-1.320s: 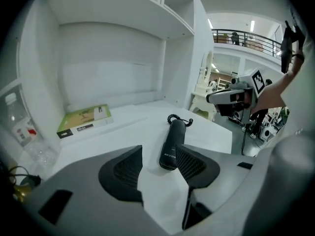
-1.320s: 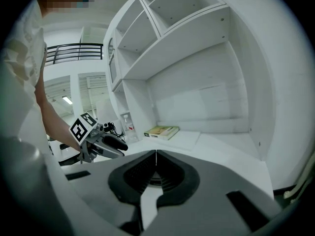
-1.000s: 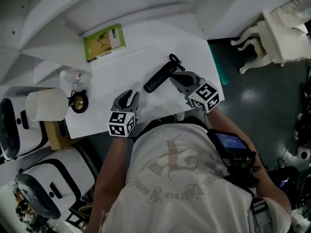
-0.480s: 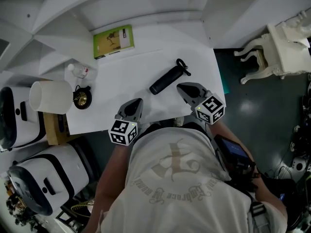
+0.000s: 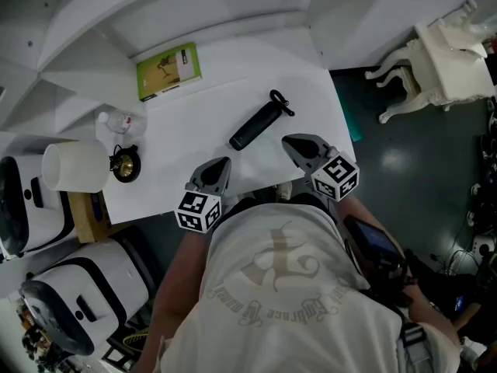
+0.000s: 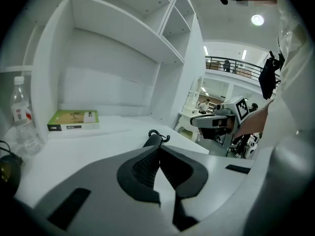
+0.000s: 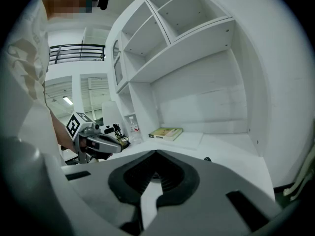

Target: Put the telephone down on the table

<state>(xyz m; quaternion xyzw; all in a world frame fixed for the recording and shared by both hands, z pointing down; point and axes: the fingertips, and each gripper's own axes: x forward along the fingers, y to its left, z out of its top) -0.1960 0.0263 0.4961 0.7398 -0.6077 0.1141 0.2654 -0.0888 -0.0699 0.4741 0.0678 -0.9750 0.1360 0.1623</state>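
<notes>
The telephone (image 5: 256,125) is a black handset with a short coiled cord, lying flat on the white table (image 5: 194,130), touched by neither gripper. My left gripper (image 5: 220,163) is shut and empty, near the table's front edge, short of the handset's near end. My right gripper (image 5: 289,141) is also shut with nothing in it, just right of the handset. In the left gripper view the telephone (image 6: 153,139) shows just past the closed tips of the left gripper (image 6: 158,146), with the right gripper (image 6: 216,123) off to the right. In the right gripper view, the right gripper (image 7: 156,152) has its jaws together.
A green book (image 5: 168,70) lies at the table's back left. A clear bottle (image 5: 116,120), a small black and brass object (image 5: 124,164) and a white cylinder (image 5: 74,166) stand at the left. White shelving rises behind. A white chair (image 5: 435,61) stands on the floor at the right.
My right gripper has drawn back from the telephone's end toward the front edge. The left gripper's jaws have closed. The telephone stays lying on the table.
</notes>
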